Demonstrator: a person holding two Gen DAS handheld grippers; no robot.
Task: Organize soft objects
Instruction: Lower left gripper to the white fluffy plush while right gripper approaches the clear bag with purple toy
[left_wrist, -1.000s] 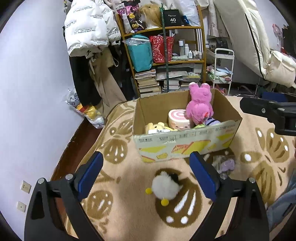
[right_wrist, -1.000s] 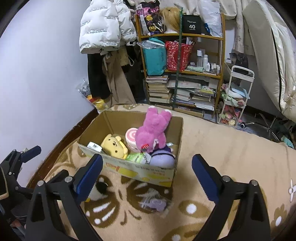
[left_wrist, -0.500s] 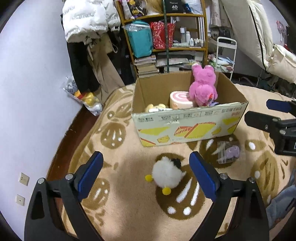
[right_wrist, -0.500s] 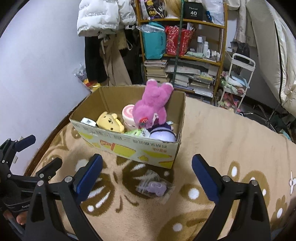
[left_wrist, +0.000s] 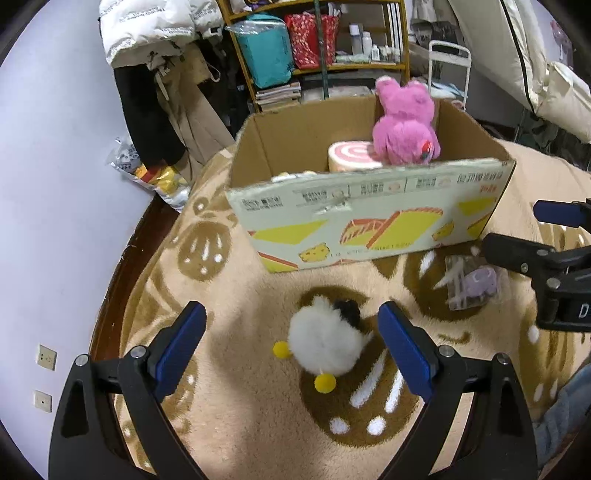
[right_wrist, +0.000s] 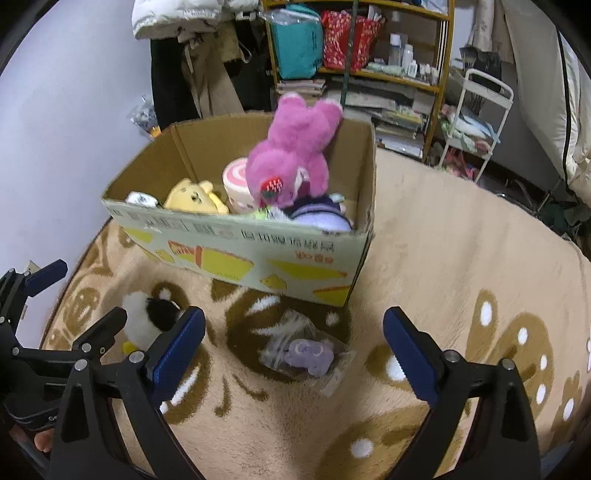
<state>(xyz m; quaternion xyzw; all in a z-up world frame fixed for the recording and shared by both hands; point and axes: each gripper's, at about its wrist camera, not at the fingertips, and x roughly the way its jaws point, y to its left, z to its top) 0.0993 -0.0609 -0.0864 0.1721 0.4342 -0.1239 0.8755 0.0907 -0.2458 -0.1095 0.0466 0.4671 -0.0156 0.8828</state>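
The white fluffy plush (left_wrist: 325, 345) is lying on the rug (left_wrist: 236, 413) before the cardboard box (left_wrist: 369, 225), framed by the left gripper (left_wrist: 291, 345), spread wide. Being light and squashy, its round body should be pinched. The right gripper (right_wrist: 293, 349), also released, is poised over the bagged purple toy (right_wrist: 308, 354).

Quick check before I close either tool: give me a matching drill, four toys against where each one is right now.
Things:
1. white fluffy toy
2. bagged purple toy
3. pink plush
4. yellow plush

Places:
A. in the box, sticking up above its rim
B. on the rug, between the left tool's fingers
C. low in the box
D. on the rug, ahead of the right tool

Pairs: 1-B, 2-D, 3-A, 4-C
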